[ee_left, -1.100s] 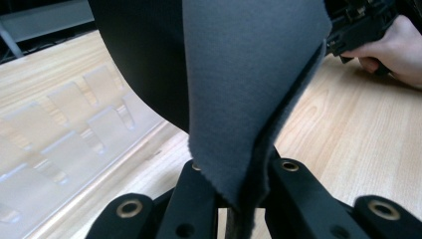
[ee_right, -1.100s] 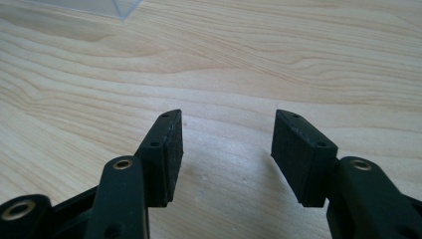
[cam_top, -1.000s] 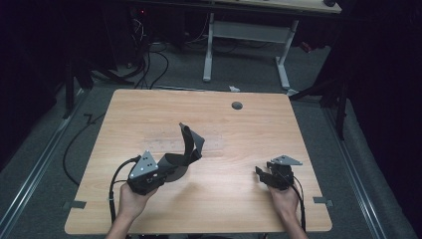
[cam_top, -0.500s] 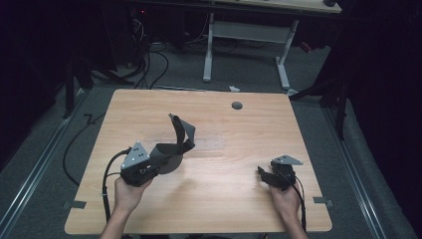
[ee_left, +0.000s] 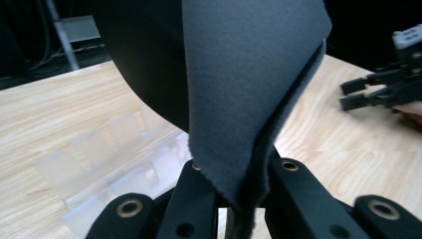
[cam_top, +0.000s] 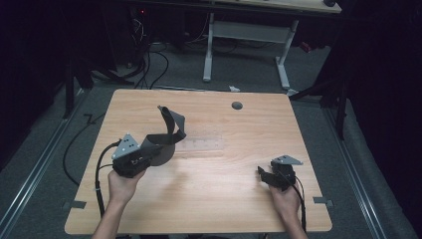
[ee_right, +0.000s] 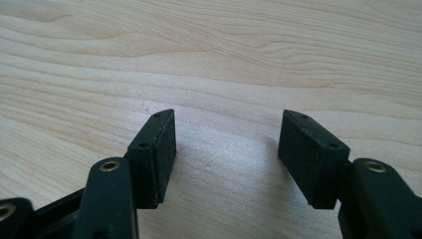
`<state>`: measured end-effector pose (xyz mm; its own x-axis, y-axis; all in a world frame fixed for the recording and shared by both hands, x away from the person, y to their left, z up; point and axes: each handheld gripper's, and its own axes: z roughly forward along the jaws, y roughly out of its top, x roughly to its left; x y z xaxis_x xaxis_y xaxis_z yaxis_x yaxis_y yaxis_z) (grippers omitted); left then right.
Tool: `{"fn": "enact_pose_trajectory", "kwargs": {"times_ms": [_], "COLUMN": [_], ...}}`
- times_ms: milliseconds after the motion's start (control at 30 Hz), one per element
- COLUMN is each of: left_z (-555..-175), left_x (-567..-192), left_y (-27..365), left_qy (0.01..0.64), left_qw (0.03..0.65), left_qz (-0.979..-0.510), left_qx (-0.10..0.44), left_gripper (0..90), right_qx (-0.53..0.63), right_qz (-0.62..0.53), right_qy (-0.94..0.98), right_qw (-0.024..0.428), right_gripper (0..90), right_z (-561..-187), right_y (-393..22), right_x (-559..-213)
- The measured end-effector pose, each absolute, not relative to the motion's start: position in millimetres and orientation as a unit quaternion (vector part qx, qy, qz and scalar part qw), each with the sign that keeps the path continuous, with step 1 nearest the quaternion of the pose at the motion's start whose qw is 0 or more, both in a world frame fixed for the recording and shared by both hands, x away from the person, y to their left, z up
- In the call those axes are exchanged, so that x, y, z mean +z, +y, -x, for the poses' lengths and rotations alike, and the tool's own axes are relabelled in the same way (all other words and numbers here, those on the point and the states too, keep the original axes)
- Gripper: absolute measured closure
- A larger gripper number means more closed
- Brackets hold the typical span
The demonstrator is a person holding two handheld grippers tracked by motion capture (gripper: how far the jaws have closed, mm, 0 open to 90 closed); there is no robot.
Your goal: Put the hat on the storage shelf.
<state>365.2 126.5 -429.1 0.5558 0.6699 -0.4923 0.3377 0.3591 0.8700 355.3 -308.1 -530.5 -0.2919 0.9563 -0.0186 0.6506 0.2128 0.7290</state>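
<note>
Both forearms are bare, with no sleeves showing. Each hand carries a black two-jaw gripper: the left gripper [cam_top: 149, 155] and right gripper [cam_top: 263, 174] both bear a grey three-cornered plate on top, brass-ringed screw holes, flat textured black pads [ee_right: 164, 144] and a trailing black cable towards six o'clock.

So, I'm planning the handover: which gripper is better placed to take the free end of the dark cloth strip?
Right. The right gripper is open and holds nothing, low over the table. The left gripper is shut on the cloth strip, so it can't regrasp.
</note>
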Motion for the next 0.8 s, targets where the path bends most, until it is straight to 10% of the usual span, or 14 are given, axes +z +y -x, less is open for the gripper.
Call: {"fn": "enact_pose_trajectory", "kwargs": {"times_ms": [800], "left_z": [-401], "left_x": [-418], "left_y": [147], "left_qy": [0.471], "left_qw": [0.673], "left_qz": [-0.538], "left_qx": [0.19], "left_gripper": [86.0], "right_qx": [0.314], "right_qz": [-0.542], "right_qy": [0.741], "right_qw": [0.243], "right_gripper": [40.0], "right_z": [-355], "right_y": [-308], "right_x": [-530]}}
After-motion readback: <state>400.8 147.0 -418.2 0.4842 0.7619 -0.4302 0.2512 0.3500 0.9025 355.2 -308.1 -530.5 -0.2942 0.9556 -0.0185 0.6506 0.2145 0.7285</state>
